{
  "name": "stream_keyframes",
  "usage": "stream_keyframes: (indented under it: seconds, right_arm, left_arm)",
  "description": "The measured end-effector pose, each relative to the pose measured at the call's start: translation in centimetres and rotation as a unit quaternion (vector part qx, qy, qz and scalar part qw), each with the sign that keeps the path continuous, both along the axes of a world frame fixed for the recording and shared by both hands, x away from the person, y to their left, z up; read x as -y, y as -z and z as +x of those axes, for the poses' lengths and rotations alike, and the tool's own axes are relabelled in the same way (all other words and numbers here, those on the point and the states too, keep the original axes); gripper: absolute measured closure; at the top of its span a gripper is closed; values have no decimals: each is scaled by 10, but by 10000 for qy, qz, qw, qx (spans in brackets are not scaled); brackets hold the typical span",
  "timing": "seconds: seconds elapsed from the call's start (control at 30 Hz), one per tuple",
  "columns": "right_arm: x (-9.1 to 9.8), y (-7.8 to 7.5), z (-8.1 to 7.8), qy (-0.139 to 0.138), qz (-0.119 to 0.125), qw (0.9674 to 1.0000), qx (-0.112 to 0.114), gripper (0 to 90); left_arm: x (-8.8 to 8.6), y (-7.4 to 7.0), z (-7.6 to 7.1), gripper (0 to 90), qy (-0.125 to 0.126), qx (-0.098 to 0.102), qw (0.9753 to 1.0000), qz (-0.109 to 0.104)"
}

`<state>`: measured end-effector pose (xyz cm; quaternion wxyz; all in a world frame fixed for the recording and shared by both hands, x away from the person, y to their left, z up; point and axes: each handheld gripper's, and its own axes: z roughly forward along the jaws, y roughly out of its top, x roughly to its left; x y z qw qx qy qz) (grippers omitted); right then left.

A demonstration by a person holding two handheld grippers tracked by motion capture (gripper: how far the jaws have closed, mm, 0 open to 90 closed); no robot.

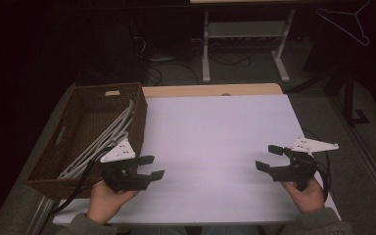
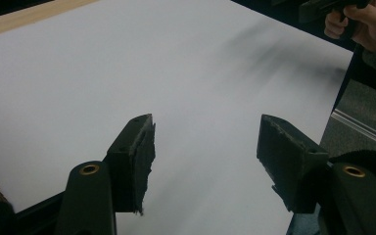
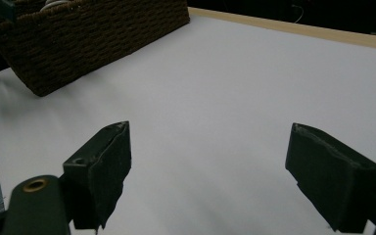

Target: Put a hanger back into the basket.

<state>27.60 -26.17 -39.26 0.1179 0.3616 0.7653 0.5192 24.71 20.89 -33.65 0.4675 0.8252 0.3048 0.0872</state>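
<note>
The left gripper (image 1: 152, 167) sat at about seven o'clock on the white desk (image 1: 215, 132), held in the person's left hand (image 1: 106, 198), its jaws spread apart with nothing between them. In the left gripper view the two black jaws stood wide over bare desk, pads free. Just beside it, at nine o'clock, stood the brown wicker basket (image 1: 139, 115) — several white clothes hangers (image 1: 110, 137) lay slanted inside it, bundled together. The basket touched the desk's left edge and overhung it.

The right gripper (image 1: 269, 157) rested at about four o'clock, well apart from the left one, gripped by the right hand (image 1: 306, 193) — its jaws likewise released and empty. In the right gripper view the basket (image 3: 93, 44) showed at eleven o'clock, beyond the open jaws. Another white hanger (image 1: 347, 22) hung at two o'clock, off the desk in the dark background.
</note>
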Motion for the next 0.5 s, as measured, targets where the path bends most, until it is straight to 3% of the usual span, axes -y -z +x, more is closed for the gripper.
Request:
stream_keyframes:
  seconds: [0.5]
  right_arm:
    - [0,0,0,2,-14,10000,7,162]
  left_arm:
    - [5,4,1,372,91,1,10000,-15]
